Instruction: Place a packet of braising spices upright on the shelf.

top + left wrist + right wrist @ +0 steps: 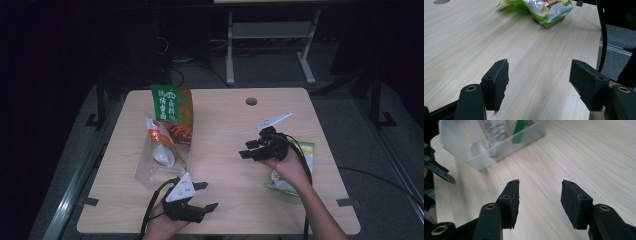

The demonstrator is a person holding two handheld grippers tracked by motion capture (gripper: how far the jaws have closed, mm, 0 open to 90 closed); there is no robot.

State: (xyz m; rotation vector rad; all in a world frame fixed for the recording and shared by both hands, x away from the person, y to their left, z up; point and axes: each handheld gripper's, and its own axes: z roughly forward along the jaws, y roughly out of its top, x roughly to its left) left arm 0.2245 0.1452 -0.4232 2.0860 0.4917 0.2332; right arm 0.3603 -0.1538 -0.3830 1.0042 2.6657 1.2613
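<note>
The worktop (225,125) is a pale wood table, bare across its middle from the far edge, where a small round cable hole (251,101) sits, down to the near edge. That open stretch lies between the two grippers.

A clear plastic bin (155,165) stands near the left edge, about midway along it. In it, upright and leaning, are a green and orange snack packet (171,107) and a smaller white and orange packet (160,142). In the right gripper view the bin's translucent wall (486,147) shows at the far left, apart from the jaws.

A green and white snack bag (295,172) lies flat near the right edge, towards the near right corner, partly under the person's right hand. In the left gripper view it lies at the far side of the wood (544,10), well apart from the jaws.

The right gripper (248,149) hovers right of centre, beside the green and white bag, pointing left towards the bin. Its jaws are spread wide and grip nothing, with bare wood between them (540,202).

The left gripper (206,196) sits at the near edge, just beside the bin's near corner. Its jaws are also spread wide, nothing between them (539,92), touching nothing.
</note>
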